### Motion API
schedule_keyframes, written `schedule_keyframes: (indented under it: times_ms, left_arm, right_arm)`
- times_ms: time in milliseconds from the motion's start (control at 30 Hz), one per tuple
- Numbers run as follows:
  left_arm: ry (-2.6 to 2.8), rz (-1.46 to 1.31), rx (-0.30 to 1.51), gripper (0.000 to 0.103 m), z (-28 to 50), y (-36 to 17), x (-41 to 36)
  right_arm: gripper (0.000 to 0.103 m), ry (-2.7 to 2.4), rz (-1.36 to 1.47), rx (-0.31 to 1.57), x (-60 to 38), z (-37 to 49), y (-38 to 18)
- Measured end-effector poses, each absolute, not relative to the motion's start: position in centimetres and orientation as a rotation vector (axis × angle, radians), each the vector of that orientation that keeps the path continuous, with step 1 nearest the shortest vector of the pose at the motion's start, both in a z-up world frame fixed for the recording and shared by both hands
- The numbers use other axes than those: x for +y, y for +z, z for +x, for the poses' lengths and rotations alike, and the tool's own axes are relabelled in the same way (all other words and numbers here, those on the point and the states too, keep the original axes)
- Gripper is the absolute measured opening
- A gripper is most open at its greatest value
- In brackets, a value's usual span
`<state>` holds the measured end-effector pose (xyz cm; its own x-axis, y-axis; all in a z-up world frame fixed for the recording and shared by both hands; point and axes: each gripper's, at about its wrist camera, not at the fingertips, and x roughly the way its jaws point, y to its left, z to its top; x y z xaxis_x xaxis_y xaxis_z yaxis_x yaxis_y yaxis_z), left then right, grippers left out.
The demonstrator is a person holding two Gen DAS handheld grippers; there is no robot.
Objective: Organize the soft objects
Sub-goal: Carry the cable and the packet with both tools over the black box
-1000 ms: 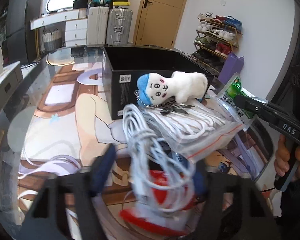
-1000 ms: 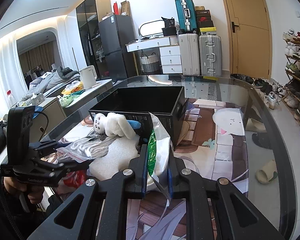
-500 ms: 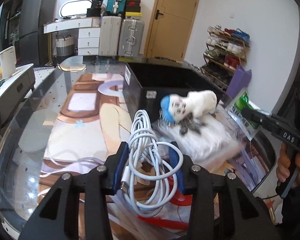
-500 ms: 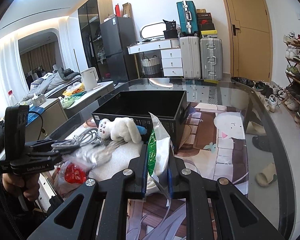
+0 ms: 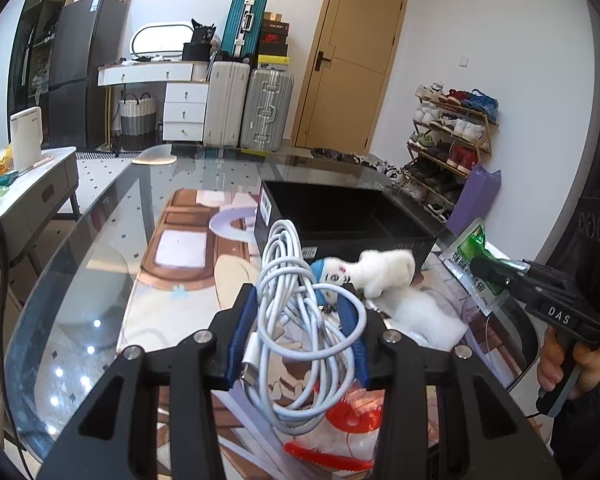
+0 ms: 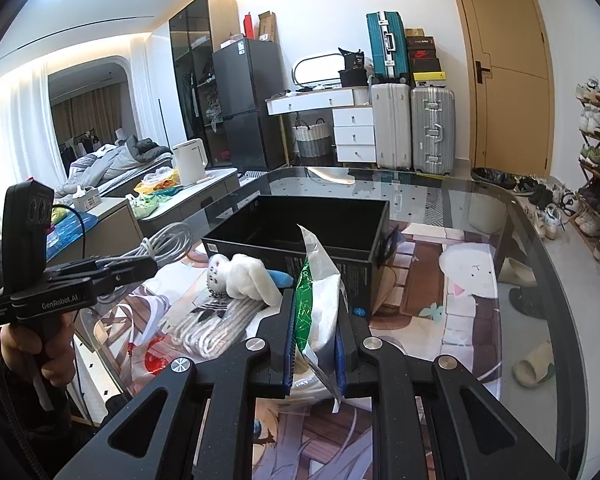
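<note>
Left gripper (image 5: 300, 328) jaws clamped on coiled white cable (image 5: 296, 320), bundle's long axis running lower centre to upper centre of the left wrist view, loose loops drooping below the pads. Black box (image 5: 340, 216), open top, sits straight ahead, just above the cable's tip in frame, so the left hand looks nearer for a drop-in. Right gripper (image 6: 314, 344) jaws pinched on green-and-white packet (image 6: 314, 304), box (image 6: 300, 224) up-centre beyond it. Plush toy (image 6: 242, 276) lies on bagged rope against the box's near wall.
</note>
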<state>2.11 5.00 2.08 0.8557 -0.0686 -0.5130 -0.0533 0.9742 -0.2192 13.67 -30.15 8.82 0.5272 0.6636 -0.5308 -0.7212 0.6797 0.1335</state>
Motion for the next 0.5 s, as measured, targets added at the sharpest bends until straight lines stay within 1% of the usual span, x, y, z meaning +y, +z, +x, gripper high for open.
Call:
schedule_keyframes:
  times_ms: [500]
  left_arm:
    - [-0.014,-0.161,0.491,0.041,4.4,4.5,4.2]
  right_arm:
    - [0.015,0.864,-0.106,0.548,-29.0,14.6,10.9]
